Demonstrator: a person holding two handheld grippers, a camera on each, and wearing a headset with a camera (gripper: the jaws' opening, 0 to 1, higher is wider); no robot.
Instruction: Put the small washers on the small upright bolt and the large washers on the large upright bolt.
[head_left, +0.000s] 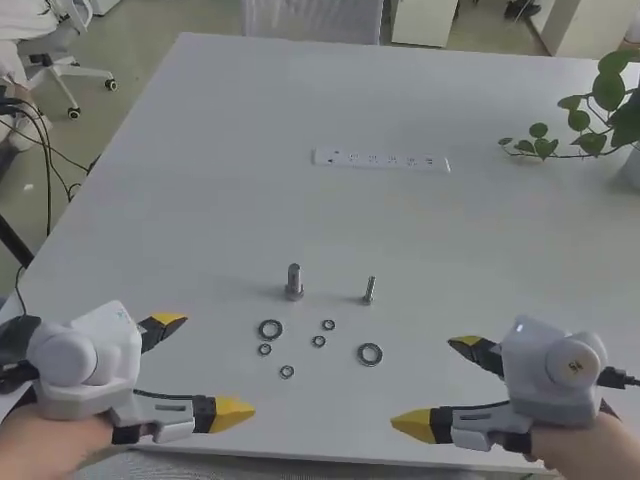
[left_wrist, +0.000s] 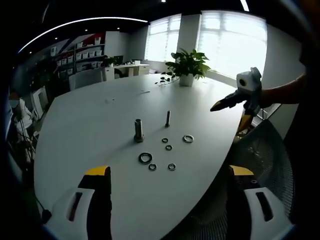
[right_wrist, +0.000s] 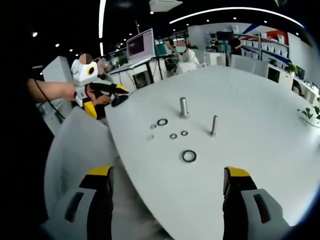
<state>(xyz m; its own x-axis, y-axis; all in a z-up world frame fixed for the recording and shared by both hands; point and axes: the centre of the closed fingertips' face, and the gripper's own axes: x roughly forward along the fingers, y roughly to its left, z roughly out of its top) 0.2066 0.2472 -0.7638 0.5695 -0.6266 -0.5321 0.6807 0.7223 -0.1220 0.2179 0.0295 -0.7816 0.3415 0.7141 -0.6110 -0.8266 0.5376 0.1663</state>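
Your left gripper (head_left: 200, 365) hovers at the near edge of the tabletop (head_left: 200, 150), toward the left corner. Its jaws are spread wide with nothing between them. Your right gripper (head_left: 438, 384) hangs at the same near edge, further right, with its jaws equally far apart and empty. Both are well apart from the parts. In each gripper view you can see the other gripper held off the table's edge, its yellow tips parted.

The large bolt (head_left: 293, 281) stands upright on its head, nearer the near edge than the far one and about midway between the left and right edges. The small bolt (head_left: 369, 290) stands upright near it on the right, not touching it. Both shanks are bare.

All the washers lie flat on the tabletop between the bolts and the near edge. One large washer (head_left: 270, 329) sits near the large bolt, on its near-edge side and a little left. The other large washer (head_left: 369, 353) lies on the near-edge side of the small bolt. Four small washers (head_left: 318, 341) are scattered between the two large ones, none touching another. Two lie toward the bolts and two closer to the near edge.

A power strip (head_left: 380, 159) lies flat toward the far edge. A plant (head_left: 590, 110) leans in over the right edge.
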